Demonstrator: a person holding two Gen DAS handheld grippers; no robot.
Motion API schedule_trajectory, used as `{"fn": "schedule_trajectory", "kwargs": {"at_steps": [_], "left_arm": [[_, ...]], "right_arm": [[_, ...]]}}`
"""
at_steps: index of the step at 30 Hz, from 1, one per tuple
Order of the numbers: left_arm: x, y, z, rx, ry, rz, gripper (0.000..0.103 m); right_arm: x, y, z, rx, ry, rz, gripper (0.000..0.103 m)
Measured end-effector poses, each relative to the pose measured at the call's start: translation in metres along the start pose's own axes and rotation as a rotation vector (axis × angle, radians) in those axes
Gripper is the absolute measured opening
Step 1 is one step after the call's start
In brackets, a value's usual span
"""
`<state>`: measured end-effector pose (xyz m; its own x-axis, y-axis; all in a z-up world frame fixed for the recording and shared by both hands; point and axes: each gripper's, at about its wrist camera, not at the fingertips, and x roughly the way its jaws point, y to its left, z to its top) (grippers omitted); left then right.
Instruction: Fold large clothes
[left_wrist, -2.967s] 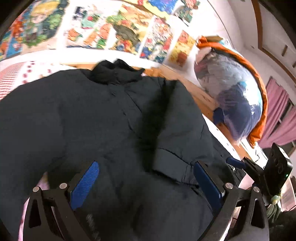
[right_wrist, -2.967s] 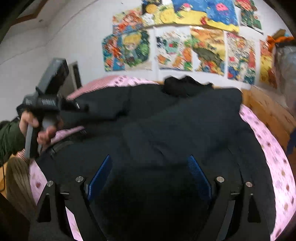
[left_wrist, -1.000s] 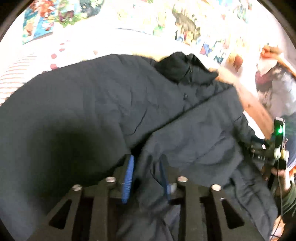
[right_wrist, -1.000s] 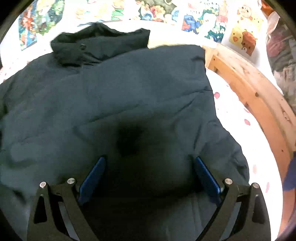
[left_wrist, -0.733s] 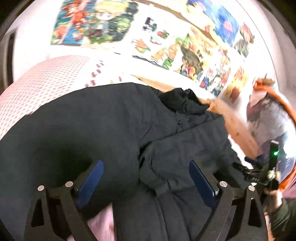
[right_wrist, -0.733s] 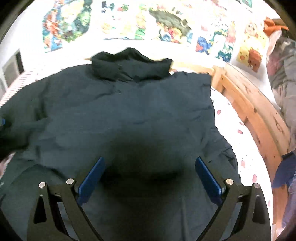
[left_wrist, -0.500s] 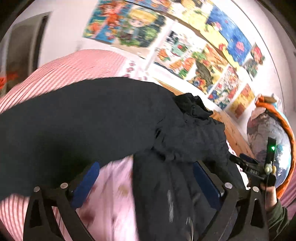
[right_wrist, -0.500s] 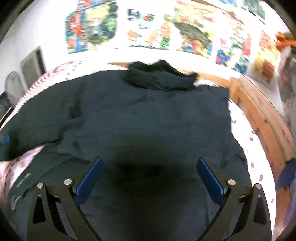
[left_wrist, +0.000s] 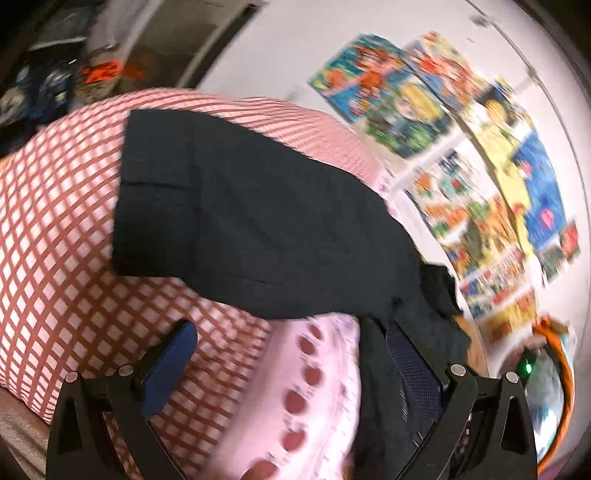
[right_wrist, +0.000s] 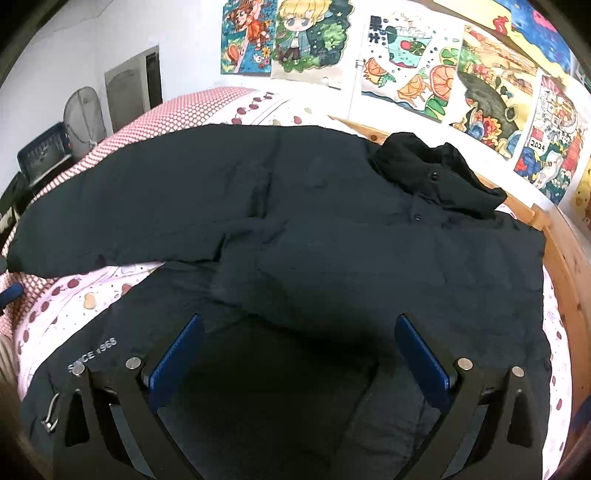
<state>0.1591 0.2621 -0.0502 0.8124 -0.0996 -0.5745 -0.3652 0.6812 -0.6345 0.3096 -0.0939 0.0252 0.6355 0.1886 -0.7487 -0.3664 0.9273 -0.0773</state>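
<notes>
A dark jacket (right_wrist: 332, 229) lies front-up on the bed (right_wrist: 74, 295), and everything here is placed relative to it. Left of its body, one sleeve (right_wrist: 147, 199) stretches straight out over the checked part of the bedding, probably laid flat so it can be folded across the chest. The left gripper (left_wrist: 291, 354) hangs above the bedding below that sleeve, its fingers (left_wrist: 168, 363) spread wide and holding nothing. The jacket's side edge runs just beside its right finger; whether they touch is unclear. Over the lower middle of the jacket, the right gripper (right_wrist: 295, 350) hovers, fingers (right_wrist: 421, 356) wide apart and empty. The collar (right_wrist: 436, 177) sits at the far end, near the wooden bed frame (right_wrist: 569, 273) on the right.
</notes>
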Motion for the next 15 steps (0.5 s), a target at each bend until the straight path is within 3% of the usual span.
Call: {"fn": "schedule_trajectory", "kwargs": {"at_steps": [3, 6, 9, 11, 12, 14, 15], "left_arm": [[0.017, 0.015, 0.004, -0.085, -0.001, 0.019, 0.103], [0.021, 0.012, 0.005, -0.107, -0.076, 0.026, 0.102], [0.024, 0.006, 0.007, -0.085, -0.105, 0.047, 0.098], [0.028, 0.004, 0.01, -0.076, -0.12, 0.069, 0.073], [0.029, 0.005, 0.011, -0.08, -0.127, 0.074, 0.067], [0.031, 0.009, 0.013, -0.096, -0.145, 0.09, 0.042], [0.03, 0.015, 0.015, -0.098, -0.149, 0.099, 0.037]], "right_arm": [[0.012, 0.001, 0.003, 0.005, 0.0, -0.084, 0.101], [0.033, -0.009, 0.009, 0.012, 0.043, -0.225, 0.101], [0.054, -0.024, 0.017, 0.053, 0.071, -0.24, 0.101], [0.068, -0.027, 0.021, 0.06, 0.093, -0.236, 0.101], [0.078, -0.028, 0.023, 0.059, 0.112, -0.227, 0.101], [0.099, -0.026, 0.023, 0.058, 0.159, -0.207, 0.101], [0.106, -0.025, 0.022, 0.056, 0.174, -0.204, 0.101]]}}
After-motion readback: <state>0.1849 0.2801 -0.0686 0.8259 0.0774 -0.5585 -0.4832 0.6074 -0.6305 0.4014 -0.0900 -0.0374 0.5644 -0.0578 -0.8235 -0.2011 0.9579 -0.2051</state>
